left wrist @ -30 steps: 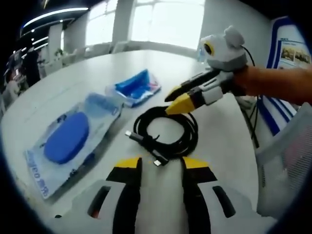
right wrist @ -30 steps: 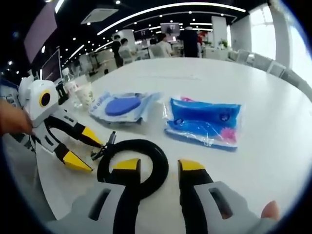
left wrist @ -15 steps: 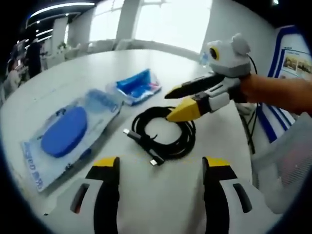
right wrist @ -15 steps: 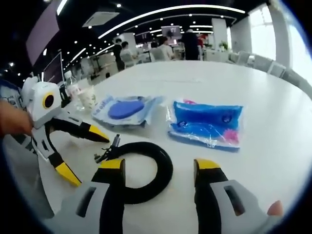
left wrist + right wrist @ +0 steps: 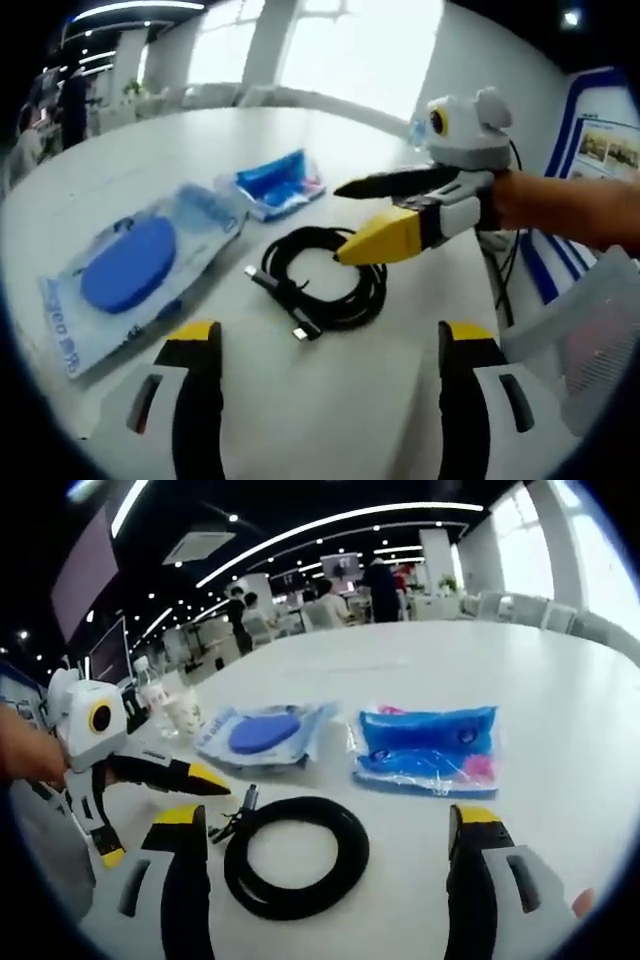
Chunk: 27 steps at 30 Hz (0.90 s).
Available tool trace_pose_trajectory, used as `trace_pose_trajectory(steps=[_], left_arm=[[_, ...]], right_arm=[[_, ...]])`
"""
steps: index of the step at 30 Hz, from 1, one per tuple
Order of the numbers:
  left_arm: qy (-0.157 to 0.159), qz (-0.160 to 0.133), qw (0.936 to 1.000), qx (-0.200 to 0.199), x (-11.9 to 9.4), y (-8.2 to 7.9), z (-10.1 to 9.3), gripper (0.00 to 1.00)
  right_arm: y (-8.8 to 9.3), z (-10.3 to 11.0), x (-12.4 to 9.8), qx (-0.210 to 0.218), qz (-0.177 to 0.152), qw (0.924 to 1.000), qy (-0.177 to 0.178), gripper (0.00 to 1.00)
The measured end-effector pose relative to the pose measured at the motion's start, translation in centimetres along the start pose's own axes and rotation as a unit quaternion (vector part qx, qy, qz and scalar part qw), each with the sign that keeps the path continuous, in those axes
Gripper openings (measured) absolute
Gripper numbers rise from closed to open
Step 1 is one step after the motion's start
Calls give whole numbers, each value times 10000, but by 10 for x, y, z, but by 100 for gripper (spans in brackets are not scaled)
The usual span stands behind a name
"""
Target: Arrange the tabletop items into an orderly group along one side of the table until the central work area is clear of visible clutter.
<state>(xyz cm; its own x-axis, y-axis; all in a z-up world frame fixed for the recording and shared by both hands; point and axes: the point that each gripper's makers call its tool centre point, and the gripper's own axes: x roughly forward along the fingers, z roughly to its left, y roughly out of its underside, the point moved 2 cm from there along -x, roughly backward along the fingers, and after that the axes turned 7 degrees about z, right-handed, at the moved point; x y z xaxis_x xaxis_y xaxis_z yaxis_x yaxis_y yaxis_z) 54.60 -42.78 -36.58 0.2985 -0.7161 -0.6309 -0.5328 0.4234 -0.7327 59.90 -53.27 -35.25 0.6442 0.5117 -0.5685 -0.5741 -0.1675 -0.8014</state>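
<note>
Both grippers, left [image 5: 325, 345] & right [image 5: 330, 830], jaws wide apart, flank coiled black USB cable [image 5: 296, 855]; best pinch coil's rim squarely.

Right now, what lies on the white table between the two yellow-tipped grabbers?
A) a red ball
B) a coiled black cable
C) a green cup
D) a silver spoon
B: a coiled black cable lies on the white table between the open right gripper and left gripper.
</note>
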Motion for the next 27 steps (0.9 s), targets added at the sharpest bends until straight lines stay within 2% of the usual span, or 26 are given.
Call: trace_pose_trajectory(steps=[5,7,12,27], left_arm=[[-19,-67,10000,-23,-7,-1,-3,93],[-58,-197,9998,-30,-11,-5,-3,98],[-93,-347,9993,-87,-24,-8,-3,99],[-272,-1066,9936,-261,-89,-17,5,99]], right_arm=[[2,2,-2,3,7,10000,4,100],[1,4,-4,16,-38,10000,30,100],[-1,10,-7,13,-75,10000,50,100],[-15,28,-33,-160,-238,9994,174,100]])
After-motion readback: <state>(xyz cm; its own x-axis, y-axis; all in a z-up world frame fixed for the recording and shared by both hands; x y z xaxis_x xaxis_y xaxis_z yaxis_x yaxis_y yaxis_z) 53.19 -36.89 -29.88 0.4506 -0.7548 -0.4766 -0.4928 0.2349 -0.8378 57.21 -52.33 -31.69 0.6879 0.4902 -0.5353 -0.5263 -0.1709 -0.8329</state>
